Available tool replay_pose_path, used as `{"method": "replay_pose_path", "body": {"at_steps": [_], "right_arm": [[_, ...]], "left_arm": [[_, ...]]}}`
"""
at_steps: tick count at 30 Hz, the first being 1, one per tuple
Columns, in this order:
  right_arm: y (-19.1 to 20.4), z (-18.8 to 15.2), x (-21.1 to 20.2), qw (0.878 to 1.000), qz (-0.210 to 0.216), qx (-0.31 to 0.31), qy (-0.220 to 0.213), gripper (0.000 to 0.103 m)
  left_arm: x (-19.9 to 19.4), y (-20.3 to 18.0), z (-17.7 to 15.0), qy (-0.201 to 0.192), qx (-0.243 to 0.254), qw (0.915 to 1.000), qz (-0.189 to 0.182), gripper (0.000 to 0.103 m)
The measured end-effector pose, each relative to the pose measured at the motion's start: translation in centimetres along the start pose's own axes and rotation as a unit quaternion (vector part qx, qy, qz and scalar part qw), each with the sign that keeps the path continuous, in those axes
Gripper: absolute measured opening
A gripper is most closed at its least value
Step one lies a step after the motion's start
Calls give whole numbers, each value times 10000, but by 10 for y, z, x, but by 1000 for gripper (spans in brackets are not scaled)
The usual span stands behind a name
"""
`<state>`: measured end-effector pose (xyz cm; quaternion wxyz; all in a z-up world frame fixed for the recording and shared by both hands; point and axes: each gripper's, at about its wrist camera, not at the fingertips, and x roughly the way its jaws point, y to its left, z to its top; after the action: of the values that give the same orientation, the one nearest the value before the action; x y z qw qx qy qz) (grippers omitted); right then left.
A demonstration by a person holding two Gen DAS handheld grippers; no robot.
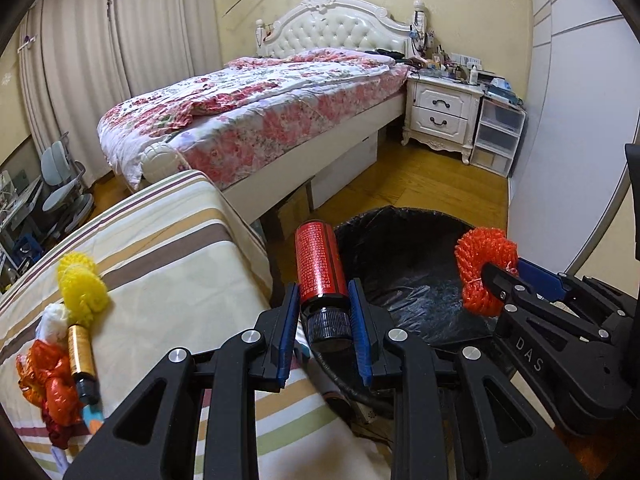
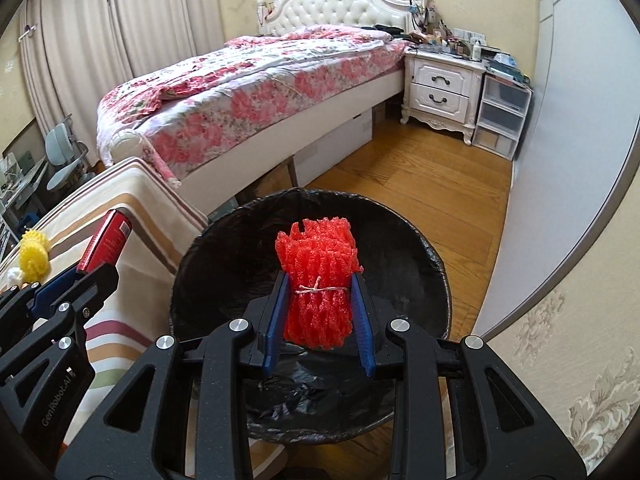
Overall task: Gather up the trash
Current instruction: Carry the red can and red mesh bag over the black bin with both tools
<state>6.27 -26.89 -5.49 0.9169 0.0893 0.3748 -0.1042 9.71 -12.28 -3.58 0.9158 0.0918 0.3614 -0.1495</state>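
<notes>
My left gripper (image 1: 323,300) is shut on a red bottle (image 1: 319,264) with a black cap, held at the near rim of the black-lined trash bin (image 1: 404,268). My right gripper (image 2: 318,292) is shut on a red foam net bundle (image 2: 318,280) tied with string, held over the open bin (image 2: 240,248). The bundle (image 1: 484,270) and right gripper also show in the left wrist view, and the bottle (image 2: 108,244) in the right wrist view. On the striped cloth (image 1: 168,264) lie a yellow foam net (image 1: 82,286), a small gold bottle (image 1: 82,356), a white wad (image 1: 54,320) and an orange-red wrapper (image 1: 50,384).
A bed with a floral quilt (image 1: 256,108) stands behind. A white nightstand (image 1: 442,114) and clear plastic drawers (image 1: 498,136) are at the back right. Wood floor (image 2: 420,192) lies beyond the bin. A wall (image 2: 560,160) runs along the right.
</notes>
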Motion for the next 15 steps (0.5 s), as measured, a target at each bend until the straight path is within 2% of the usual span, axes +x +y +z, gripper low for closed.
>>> {"method": "replay_pose_path", "body": {"at_steps": [15], "right_arm": [[-17, 3, 31, 9994, -57, 229, 236, 30]], "left_arm": [[33, -13, 10, 279, 36, 9996, -28, 26]]}}
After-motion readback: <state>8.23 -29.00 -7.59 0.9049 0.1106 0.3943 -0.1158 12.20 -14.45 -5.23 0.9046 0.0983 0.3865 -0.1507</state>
